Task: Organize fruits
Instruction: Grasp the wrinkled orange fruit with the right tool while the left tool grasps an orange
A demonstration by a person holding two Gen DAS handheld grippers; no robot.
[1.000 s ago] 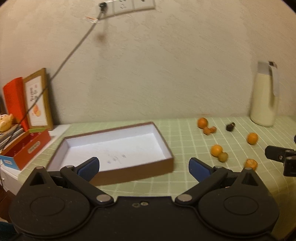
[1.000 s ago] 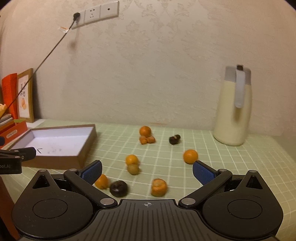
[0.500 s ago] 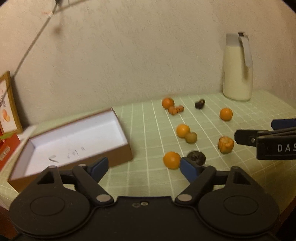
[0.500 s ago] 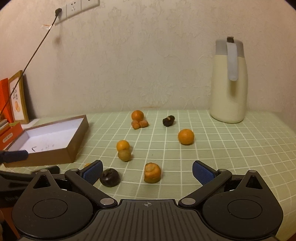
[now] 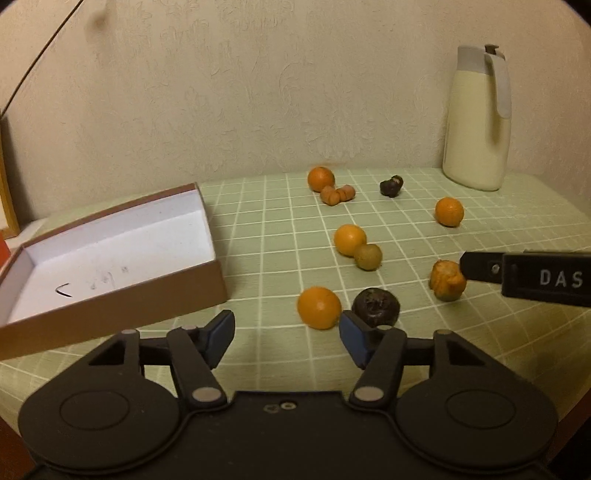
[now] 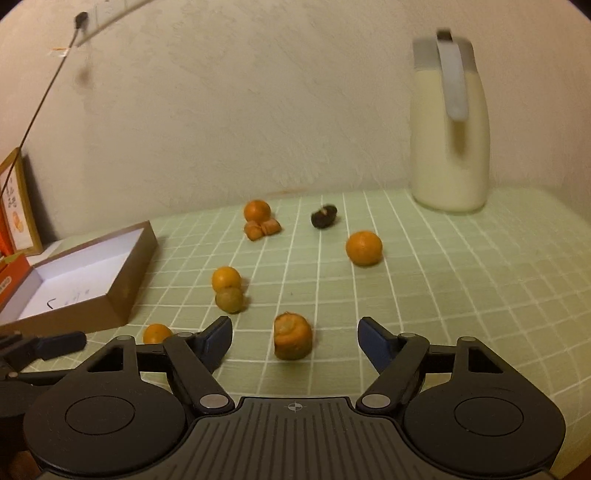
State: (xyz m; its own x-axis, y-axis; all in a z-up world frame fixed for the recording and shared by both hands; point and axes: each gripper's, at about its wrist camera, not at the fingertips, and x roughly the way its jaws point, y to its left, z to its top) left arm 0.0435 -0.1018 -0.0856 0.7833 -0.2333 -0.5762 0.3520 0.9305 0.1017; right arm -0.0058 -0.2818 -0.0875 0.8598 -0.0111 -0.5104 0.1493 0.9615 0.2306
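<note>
Low wrist views, shared fruit (image 5: 320,307) (image 6: 156,333)

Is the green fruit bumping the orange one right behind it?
Touching. In the left wrist view the green fruit presses against the orange with no gap showing.

Cream textured wall (image 5: 221,92); green grid tablecloth (image 6: 461,280); dim warm light; probably socket strip (image 6: 107,7) top left.
</note>
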